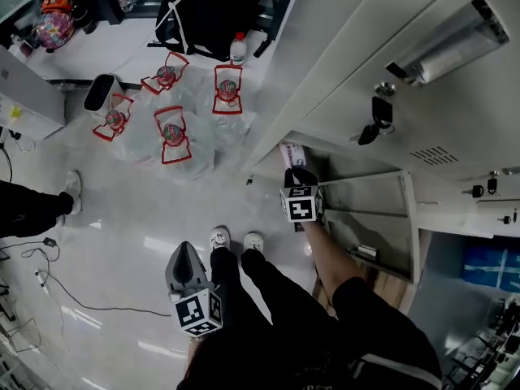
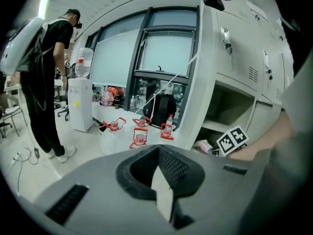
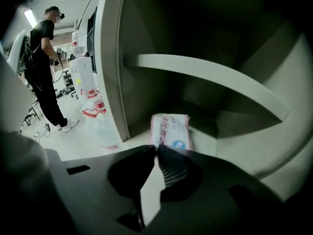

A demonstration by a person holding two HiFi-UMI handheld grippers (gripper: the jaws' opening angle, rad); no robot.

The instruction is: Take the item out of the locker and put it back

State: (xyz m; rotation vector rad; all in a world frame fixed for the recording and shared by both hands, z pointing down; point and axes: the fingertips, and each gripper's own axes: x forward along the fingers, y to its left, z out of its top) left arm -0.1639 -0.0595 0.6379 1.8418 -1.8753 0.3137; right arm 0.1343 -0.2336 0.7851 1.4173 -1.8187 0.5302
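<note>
Holding a flat pink-and-white plastic packet [image 3: 170,130] by its near edge, right gripper [image 3: 157,150] pinched narrow at the mouth of the open grey metal locker [image 3: 112,58] — keep it level, seat it fully inside before releasing; left gripper [image 2: 157,153] closed, empty.

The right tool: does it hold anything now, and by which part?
The right tool is shut on the near short edge of the white and pink packet; the left tool holds nothing.
</note>
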